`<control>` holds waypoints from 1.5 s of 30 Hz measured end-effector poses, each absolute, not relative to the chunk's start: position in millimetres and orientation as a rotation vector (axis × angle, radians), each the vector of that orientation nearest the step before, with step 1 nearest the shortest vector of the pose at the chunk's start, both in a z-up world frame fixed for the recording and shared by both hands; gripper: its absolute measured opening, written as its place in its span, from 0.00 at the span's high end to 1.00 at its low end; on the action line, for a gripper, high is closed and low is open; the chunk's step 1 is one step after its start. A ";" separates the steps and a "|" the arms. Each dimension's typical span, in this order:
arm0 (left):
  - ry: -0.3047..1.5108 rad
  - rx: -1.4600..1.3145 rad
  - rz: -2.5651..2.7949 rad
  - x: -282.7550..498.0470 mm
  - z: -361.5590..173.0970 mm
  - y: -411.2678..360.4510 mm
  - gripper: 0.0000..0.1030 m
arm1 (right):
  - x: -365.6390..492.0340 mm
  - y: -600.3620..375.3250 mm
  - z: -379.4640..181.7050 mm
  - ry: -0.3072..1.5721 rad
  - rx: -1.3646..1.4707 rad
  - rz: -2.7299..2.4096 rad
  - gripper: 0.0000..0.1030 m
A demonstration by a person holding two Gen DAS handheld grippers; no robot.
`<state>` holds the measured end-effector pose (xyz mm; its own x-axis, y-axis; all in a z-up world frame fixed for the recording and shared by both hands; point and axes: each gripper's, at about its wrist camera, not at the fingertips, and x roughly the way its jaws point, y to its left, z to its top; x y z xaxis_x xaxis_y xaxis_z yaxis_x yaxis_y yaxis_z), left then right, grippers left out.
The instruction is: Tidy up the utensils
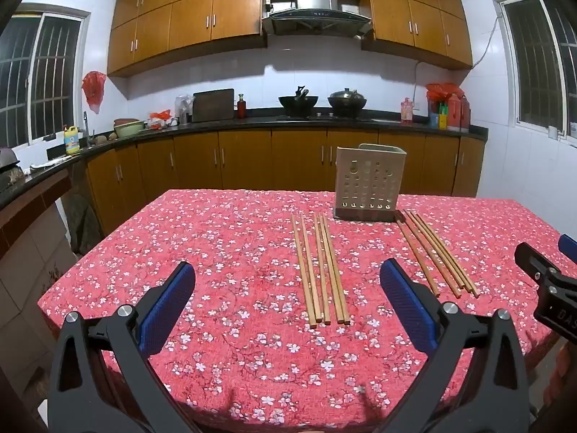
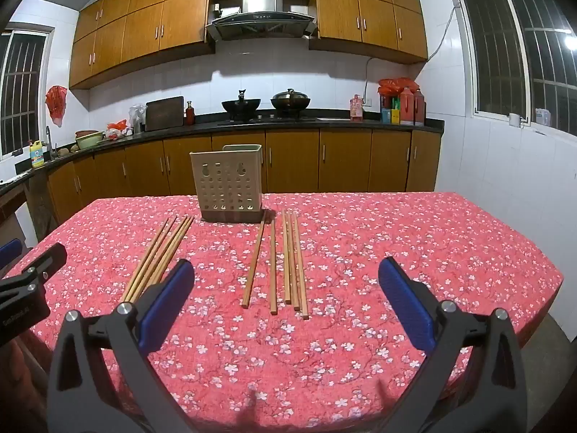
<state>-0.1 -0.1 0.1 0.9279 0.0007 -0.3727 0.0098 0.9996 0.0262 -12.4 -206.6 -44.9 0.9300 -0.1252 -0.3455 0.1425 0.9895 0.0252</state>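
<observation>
You're seeing even indoor light, seemingly from overhead; windows (image 2: 519,57) dark; fisheye bends the frame edges; soft shadows at bottom centre; corners black.

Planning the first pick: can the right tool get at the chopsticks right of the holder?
Probably yes: the right tool is open, and those chopsticks lie flat on the tablecloth ahead, nothing between.

Bare wooden chopsticks (image 1: 326,270); matt perforated plastic holder (image 1: 368,184); floral cloth table cover (image 1: 223,252).

Home kitchen — wooden cabinets (image 2: 151,25), range hood (image 2: 261,18), woks on stove (image 2: 241,105), tiled walls — cloth-covered table (image 2: 396,252)
</observation>
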 end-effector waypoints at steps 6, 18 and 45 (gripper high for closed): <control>0.383 0.030 -0.004 -0.1 0.0 -0.1 0.02 | -12.2 -207.2 -45.3 0.353 0.051 -0.138 0.04; 0.384 0.031 -0.004 0.0 -0.1 -0.2 0.02 | -11.9 -206.5 -46.6 0.353 0.053 -0.137 0.04; 0.389 0.032 -0.004 0.2 -0.1 -0.3 0.02 | -10.7 -206.0 -48.7 0.357 0.056 -0.136 0.04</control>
